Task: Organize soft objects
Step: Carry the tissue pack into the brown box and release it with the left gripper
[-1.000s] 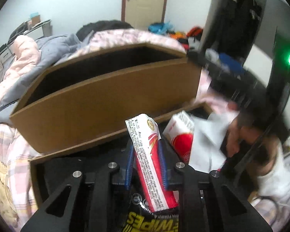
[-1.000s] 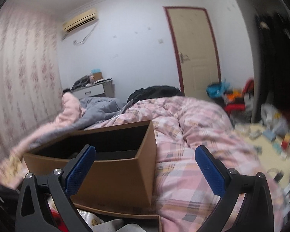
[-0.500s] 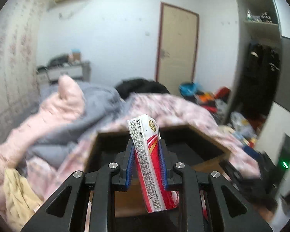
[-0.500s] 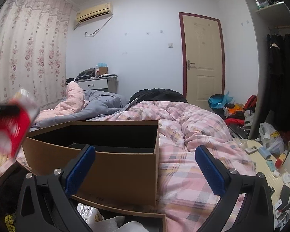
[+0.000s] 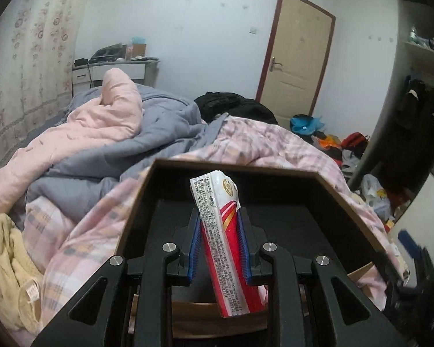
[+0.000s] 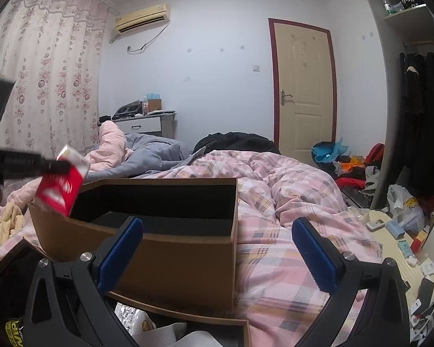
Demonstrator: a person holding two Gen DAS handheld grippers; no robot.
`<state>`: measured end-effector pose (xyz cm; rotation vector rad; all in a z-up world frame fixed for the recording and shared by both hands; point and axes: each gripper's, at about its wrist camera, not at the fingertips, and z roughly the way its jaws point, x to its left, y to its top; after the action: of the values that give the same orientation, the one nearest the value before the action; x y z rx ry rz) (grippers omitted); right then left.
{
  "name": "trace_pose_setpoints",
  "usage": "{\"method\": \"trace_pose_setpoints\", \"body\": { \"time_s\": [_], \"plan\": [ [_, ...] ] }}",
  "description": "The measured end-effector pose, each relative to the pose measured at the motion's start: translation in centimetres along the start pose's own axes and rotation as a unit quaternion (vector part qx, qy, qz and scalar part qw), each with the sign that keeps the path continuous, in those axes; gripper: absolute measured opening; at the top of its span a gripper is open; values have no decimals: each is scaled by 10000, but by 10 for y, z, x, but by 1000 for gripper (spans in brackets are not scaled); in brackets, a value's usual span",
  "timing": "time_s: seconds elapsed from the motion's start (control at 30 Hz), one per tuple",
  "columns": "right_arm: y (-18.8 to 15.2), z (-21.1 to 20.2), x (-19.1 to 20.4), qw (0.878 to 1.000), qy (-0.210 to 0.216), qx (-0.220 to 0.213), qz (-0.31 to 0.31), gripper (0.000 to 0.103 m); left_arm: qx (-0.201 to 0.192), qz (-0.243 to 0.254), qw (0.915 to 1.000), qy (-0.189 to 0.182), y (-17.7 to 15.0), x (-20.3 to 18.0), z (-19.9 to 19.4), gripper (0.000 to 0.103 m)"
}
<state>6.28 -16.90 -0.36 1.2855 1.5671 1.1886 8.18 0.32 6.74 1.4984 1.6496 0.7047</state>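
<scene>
Now left hand-held gripper (image 5: 218, 241) clamps red-white packet (image 5: 220, 240) above box (image 5: 275, 173).

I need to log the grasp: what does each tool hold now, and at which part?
The left tool pinches a red and white pack across its middle, both ends sticking out. The right tool is open and holds nothing.

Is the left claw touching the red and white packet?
Touching. The left wrist view shows the left claw with both blue pads pressed against the sides of the red and white packet.
</scene>
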Motion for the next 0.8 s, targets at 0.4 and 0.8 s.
{"method": "trace_pose_setpoints", "body": {
  "time_s": [0.4,0.8],
  "plan": [
    [-1,1,2,10000,-14,31,-6,102,73,265,9996,94,-32,1,19,20],
    [-1,1,0,10000,-20,19,43,102,442,533,9975,164,-49,6,44,35]
  ]
}}
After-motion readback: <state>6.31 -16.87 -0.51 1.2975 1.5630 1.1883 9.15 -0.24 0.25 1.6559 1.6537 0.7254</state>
